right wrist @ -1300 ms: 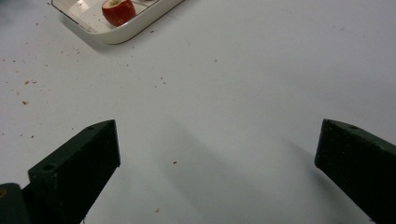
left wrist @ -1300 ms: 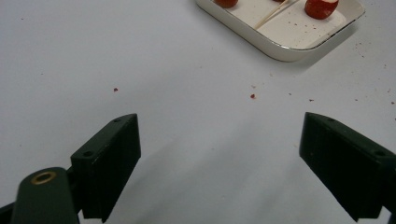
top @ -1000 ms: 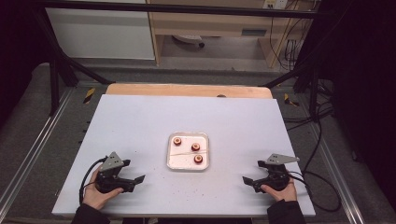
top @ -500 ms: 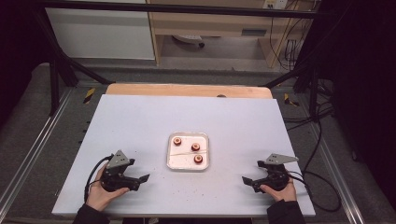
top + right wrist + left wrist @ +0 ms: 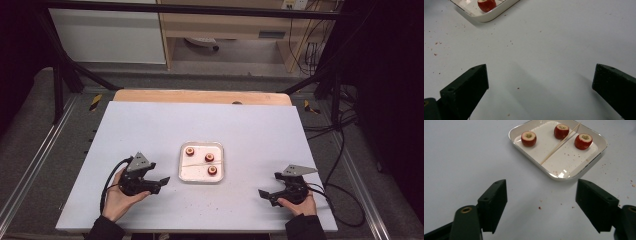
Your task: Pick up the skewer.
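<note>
A shallow white square tray with rounded corners [image 5: 201, 174] lies near the middle of the pale grey counter [image 5: 150, 130]. In it sit three small red cored fruits with pale hollow tops [image 5: 528, 138], set apart from one another, and a thin wooden skewer [image 5: 560, 143] lies slantwise between them. Reddish crumbs dot the tray floor and the counter beside it.

The left gripper [image 5: 161, 183] points at the tray from just beside it; its jaws have just been closing, yet stand well apart with nothing between them. The right gripper [image 5: 264, 195] stays farther from the tray, its jaws wide and empty.
</note>
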